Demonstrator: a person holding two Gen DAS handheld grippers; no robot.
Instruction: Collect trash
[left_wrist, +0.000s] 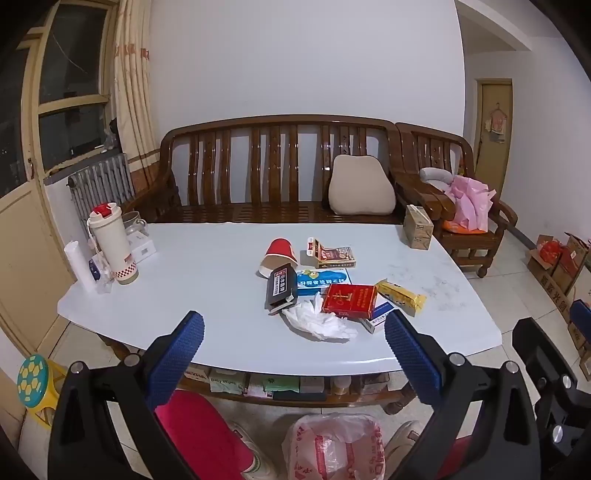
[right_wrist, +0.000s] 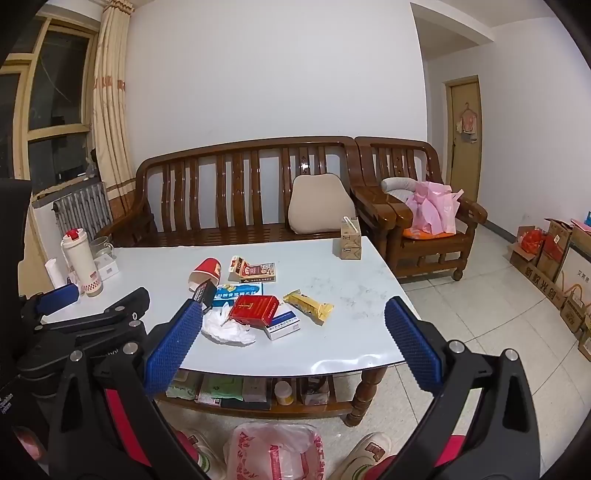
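Trash sits in a loose heap near the middle of the white table (left_wrist: 207, 258), toward its near edge: a tipped red paper cup (left_wrist: 277, 255), a black carton (left_wrist: 280, 290), a blue-and-white flat box (left_wrist: 325, 278), a red cigarette pack (left_wrist: 349, 301), a yellow snack wrapper (left_wrist: 400, 296), a crumpled white tissue (left_wrist: 317, 323), a printed card box (left_wrist: 332, 254) behind.

Left gripper (left_wrist: 293, 332): blue pads spread wide, nothing between them, held short of the table edge, aimed at the heap. Right gripper (right_wrist: 293, 328): same, spread wide and empty, hovering over the near right corner.

Bin lined with a pink-printed plastic bag (left_wrist: 334, 446) stands on the floor between the person's shoes, below the table edge. Nothing looks collected yet.

Risks, as I judge them:
- Items overlap; the red pack rests on a smaller white-and-blue box (right_wrist: 282, 325). Closing on one may drag or flip its neighbours off the edge.
- Tissue is limp; a shallow pinch could slip.
- Cup lies on its side and may roll when nudged.
- Flask (left_wrist: 112, 243) and tissue box (left_wrist: 417, 227) stand apart; they look like keepers, so a wide sweep could take the wrong thing.
- Bin mouth is low and partly hidden; a drop could miss.
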